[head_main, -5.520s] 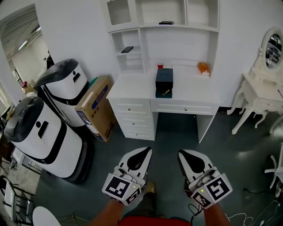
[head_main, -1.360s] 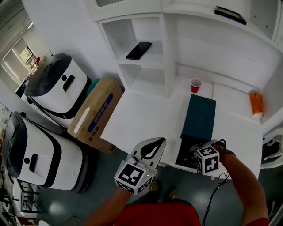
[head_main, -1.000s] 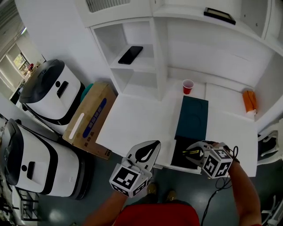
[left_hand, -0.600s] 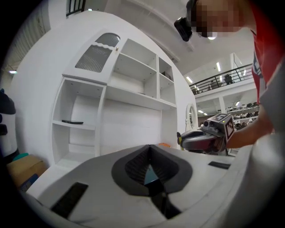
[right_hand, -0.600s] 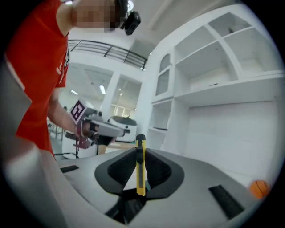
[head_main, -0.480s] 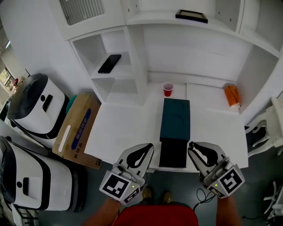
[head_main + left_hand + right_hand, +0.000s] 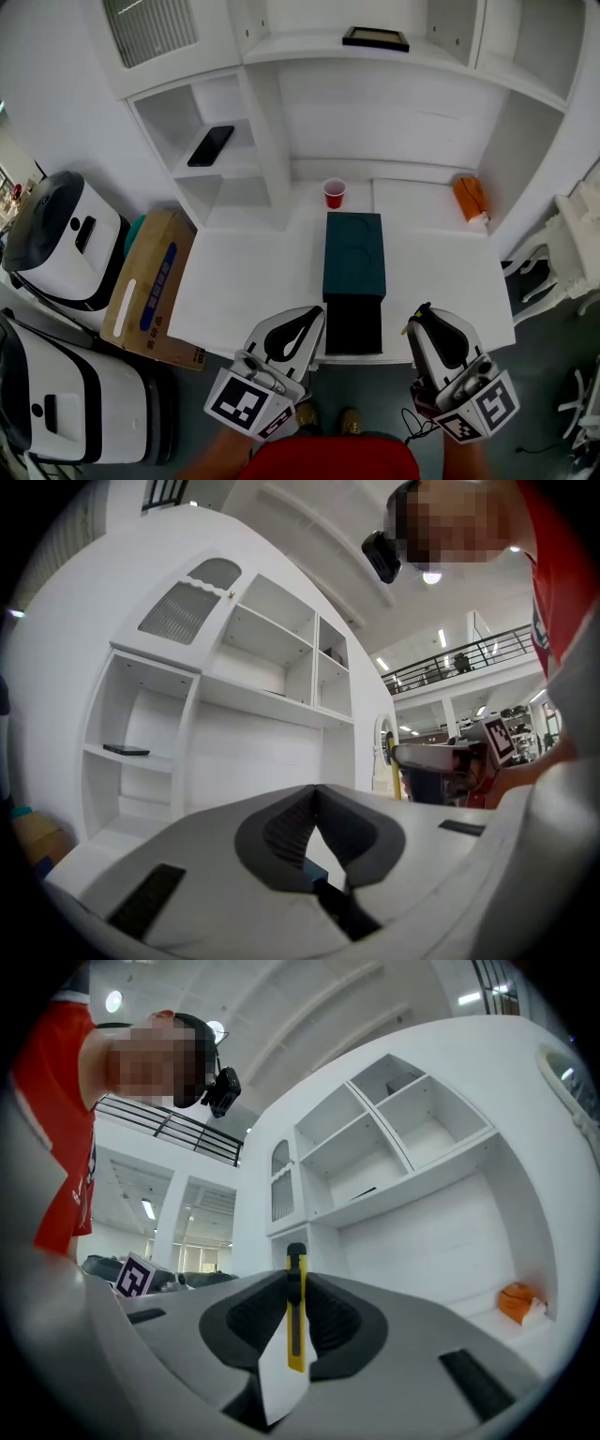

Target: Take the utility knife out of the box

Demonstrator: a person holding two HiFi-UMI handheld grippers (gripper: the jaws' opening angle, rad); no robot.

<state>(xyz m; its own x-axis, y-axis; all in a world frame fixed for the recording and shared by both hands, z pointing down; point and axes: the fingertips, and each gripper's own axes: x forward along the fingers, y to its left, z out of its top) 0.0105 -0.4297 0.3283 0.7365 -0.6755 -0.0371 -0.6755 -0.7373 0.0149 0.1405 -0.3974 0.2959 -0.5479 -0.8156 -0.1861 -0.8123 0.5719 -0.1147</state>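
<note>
A dark teal box lies on the white desk, its black inner tray slid out toward me at the front edge. My right gripper hovers in front of the desk, just right of the tray. It is shut on a yellow utility knife, which stands upright between the pads with its black tip poking above the jaws. The right gripper points about level at the shelving. My left gripper hangs left of the tray with its jaws together, and the left gripper holds nothing.
A red cup stands behind the box and an orange object lies at the back right. A phone rests on a left shelf. A cardboard carton and white machines stand left of the desk.
The right gripper came up out of the tray holding the knife, rolled to point level, and now sits right of the tray. The left gripper rose slightly.
</note>
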